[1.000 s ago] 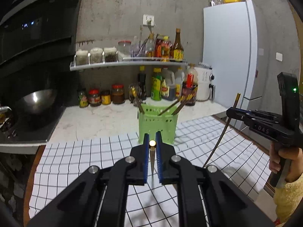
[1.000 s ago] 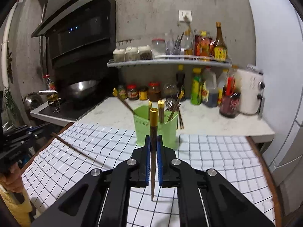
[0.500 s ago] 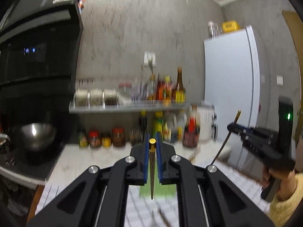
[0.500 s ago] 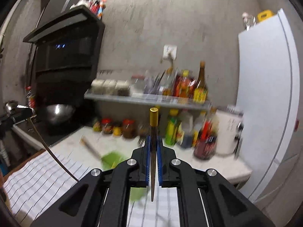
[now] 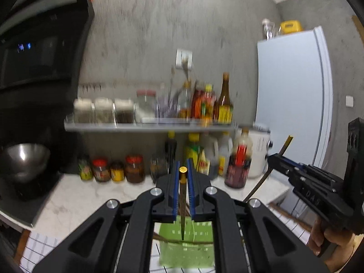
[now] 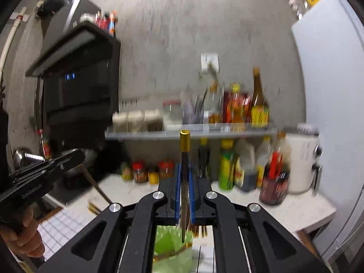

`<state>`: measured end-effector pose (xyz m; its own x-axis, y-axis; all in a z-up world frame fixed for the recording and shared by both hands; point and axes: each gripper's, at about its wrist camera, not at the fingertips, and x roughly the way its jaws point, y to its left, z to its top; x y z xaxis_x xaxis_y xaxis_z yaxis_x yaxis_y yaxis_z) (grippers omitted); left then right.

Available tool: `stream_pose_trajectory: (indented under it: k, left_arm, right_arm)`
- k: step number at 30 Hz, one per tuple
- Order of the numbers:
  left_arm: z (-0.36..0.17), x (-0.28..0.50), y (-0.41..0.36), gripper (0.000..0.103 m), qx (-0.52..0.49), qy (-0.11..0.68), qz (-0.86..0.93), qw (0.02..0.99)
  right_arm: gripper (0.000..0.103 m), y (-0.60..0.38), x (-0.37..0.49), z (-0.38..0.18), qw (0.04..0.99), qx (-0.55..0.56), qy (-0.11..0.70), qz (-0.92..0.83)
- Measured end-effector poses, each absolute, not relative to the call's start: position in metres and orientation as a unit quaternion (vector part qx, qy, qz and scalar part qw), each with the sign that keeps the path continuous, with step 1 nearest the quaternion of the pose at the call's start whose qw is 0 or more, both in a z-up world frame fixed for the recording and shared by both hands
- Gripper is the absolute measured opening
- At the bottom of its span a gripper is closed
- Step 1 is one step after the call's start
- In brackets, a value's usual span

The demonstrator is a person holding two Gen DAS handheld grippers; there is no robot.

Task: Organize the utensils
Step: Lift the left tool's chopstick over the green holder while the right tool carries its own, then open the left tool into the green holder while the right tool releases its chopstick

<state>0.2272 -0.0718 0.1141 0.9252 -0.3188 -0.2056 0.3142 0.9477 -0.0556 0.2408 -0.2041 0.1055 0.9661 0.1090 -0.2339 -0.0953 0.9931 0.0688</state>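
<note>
My left gripper (image 5: pixel 182 177) is shut on a dark chopstick (image 5: pixel 182 204) with a gold cap, held upright with its tip just above the green utensil basket (image 5: pixel 186 248). My right gripper (image 6: pixel 184 177) is shut on a second gold-capped chopstick (image 6: pixel 184 182), its tip over the same green basket (image 6: pixel 173 248), which holds several chopsticks. The right gripper also shows at the right of the left wrist view (image 5: pixel 273 159), and the left gripper at the left of the right wrist view (image 6: pixel 77 157). Both views are blurred.
A shelf (image 5: pixel 147 126) of jars and sauce bottles runs along the back wall, with more bottles on the marble counter (image 5: pixel 75 195) below. A wok (image 5: pixel 22 159) and range hood stand at left, a white fridge (image 5: pixel 293 95) at right. A checked cloth (image 6: pixel 66 218) covers the table.
Both grippers have risen and moved in toward the green basket, each still holding its chopstick; the basket now sits close below the fingers and the views tilt upward.
</note>
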Motion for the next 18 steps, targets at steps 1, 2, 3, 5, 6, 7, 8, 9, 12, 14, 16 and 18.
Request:
stream_pose_trajectory:
  k: [1,2,3,5,6,7,8,9,12,14,16,18]
  left_arm:
    - [0.105,0.235,-0.072,0.007,-0.011,0.119,-0.16,0.98]
    - [0.097,0.24,-0.073,0.007,-0.012,0.13,-0.156,0.979]
    - [0.092,0.245,-0.074,0.007,-0.007,0.138,-0.155,0.978]
    - [0.083,0.251,-0.075,0.007,-0.001,0.155,-0.149,0.976]
    - [0.082,0.253,-0.074,0.007,0.0,0.161,-0.146,0.976]
    - [0.084,0.252,-0.072,0.009,-0.001,0.164,-0.146,0.976]
    - [0.088,0.248,-0.069,0.016,-0.005,0.16,-0.146,0.976]
    - [0.092,0.244,-0.066,0.022,-0.007,0.155,-0.146,0.977]
    - [0.112,0.217,-0.056,0.039,0.0,0.126,-0.138,0.982]
    - [0.12,0.195,-0.05,0.04,0.018,0.12,-0.114,0.986]
    - [0.118,0.175,-0.043,0.041,0.031,0.132,-0.091,0.987]
    - [0.104,0.155,-0.035,0.043,0.042,0.158,-0.069,0.984]
  right_arm:
    - [0.007,-0.204,0.244,0.1,0.99,0.03,0.13,0.053]
    - [0.007,-0.204,0.252,0.091,0.987,0.031,0.148,0.057]
    - [0.008,-0.203,0.255,0.086,0.984,0.032,0.162,0.062]
    - [0.014,-0.205,0.258,0.081,0.981,0.034,0.182,0.056]
    - [0.018,-0.206,0.255,0.083,0.982,0.035,0.178,0.054]
    - [0.025,-0.208,0.248,0.087,0.983,0.036,0.171,0.052]
    - [0.034,-0.211,0.238,0.094,0.985,0.037,0.161,0.048]
    - [0.038,-0.214,0.229,0.099,0.986,0.037,0.154,0.047]
    - [0.041,-0.218,0.195,0.113,0.989,0.028,0.139,0.039]
    - [0.041,-0.218,0.17,0.115,0.989,0.022,0.141,0.037]
    - [0.041,-0.217,0.148,0.11,0.988,0.017,0.152,0.034]
    - [0.041,-0.213,0.125,0.095,0.984,0.013,0.174,0.04]
